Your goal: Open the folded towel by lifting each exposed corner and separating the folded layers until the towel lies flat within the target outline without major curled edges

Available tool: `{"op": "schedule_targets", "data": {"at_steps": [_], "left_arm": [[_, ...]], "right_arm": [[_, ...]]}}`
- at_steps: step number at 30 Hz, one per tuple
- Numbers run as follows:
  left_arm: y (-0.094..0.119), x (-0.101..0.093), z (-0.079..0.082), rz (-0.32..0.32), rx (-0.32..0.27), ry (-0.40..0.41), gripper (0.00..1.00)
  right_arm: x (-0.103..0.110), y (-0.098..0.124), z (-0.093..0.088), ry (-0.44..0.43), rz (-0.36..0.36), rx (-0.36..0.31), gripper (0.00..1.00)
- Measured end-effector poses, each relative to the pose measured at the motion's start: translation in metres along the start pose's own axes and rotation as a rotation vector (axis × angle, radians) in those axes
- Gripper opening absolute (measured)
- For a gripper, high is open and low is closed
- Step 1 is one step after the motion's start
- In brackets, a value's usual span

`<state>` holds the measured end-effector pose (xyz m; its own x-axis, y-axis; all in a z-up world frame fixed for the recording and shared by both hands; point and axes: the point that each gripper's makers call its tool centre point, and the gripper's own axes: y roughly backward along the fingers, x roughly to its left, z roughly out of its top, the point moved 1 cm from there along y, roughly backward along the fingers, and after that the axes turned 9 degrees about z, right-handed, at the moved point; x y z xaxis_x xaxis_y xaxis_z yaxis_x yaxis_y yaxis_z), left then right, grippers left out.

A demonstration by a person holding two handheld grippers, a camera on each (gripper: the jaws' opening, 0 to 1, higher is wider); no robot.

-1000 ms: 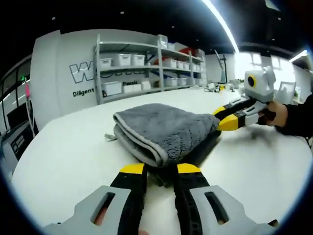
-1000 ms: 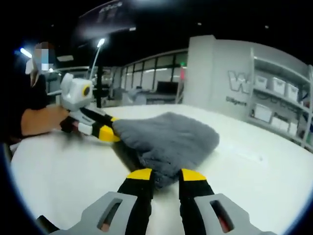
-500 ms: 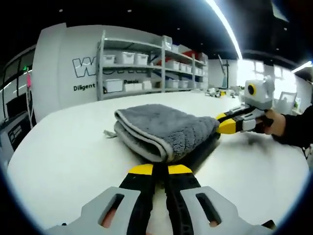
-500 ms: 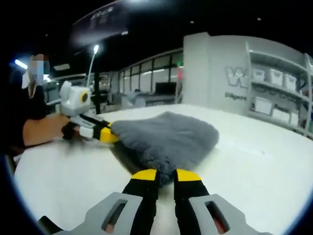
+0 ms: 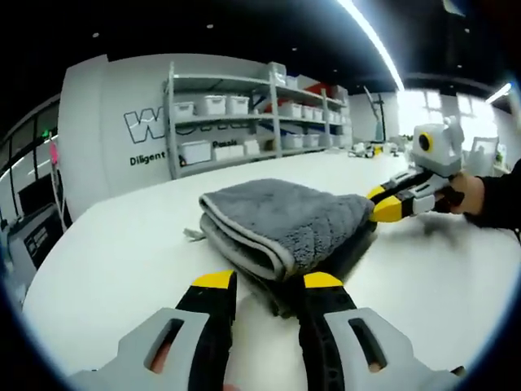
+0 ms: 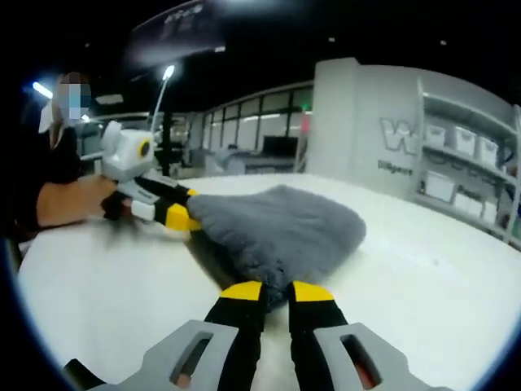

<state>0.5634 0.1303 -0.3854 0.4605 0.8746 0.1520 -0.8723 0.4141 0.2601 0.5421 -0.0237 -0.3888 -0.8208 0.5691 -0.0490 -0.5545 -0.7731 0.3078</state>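
A grey fluffy towel [image 5: 285, 216] lies folded in thick layers on a white table [image 5: 114, 244]. In the left gripper view my left gripper [image 5: 269, 281] is open, its yellow-tipped jaws either side of the towel's near folded edge. My right gripper [image 5: 383, 204] comes in from the right, tips at the towel's far corner. In the right gripper view the towel [image 6: 285, 228] runs down to my right gripper [image 6: 277, 291], whose jaws stand close together on its near edge. The left gripper [image 6: 181, 210] meets the towel's left corner there.
Shelving with white bins [image 5: 244, 106] stands against the far wall beyond the table. A person's hand [image 5: 472, 191] holds the right gripper, and an arm [image 6: 65, 204] holds the left. Bare white tabletop [image 6: 423, 269] surrounds the towel.
My left gripper's jaws, almost together half a second ago, have spread apart again. The right gripper's jaws narrowed onto the towel's edge a second ago and have stayed so.
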Motion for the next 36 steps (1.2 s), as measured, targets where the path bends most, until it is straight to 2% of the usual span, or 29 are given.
{"op": "schedule_targets", "data": {"at_steps": [5,7,9,15,18,26,36], "left_arm": [[-0.002,-0.007,-0.002,-0.007,0.008,-0.042,0.15],[-0.002,-0.012,-0.005,-0.033,0.027,-0.013,0.09],[-0.003,-0.011,-0.006,-0.029,0.029,-0.013,0.06],[0.0,-0.014,-0.006,-0.037,0.046,-0.018,0.05],[0.008,-0.019,-0.006,-0.053,0.061,-0.001,0.04],[0.024,-0.032,-0.009,-0.089,0.098,-0.018,0.04],[0.039,-0.046,-0.011,-0.112,0.126,-0.028,0.04]], "right_arm": [[0.003,0.0,0.0,0.017,0.002,0.011,0.04],[0.004,0.0,0.0,0.014,0.003,0.014,0.04],[0.004,0.001,-0.001,0.021,0.004,0.02,0.03],[0.008,0.003,-0.002,0.044,-0.002,0.035,0.03],[0.013,0.008,-0.002,0.036,0.009,0.045,0.03],[0.026,0.019,-0.006,0.063,0.012,0.096,0.03],[0.033,0.033,-0.009,0.026,0.014,0.122,0.03]]}}
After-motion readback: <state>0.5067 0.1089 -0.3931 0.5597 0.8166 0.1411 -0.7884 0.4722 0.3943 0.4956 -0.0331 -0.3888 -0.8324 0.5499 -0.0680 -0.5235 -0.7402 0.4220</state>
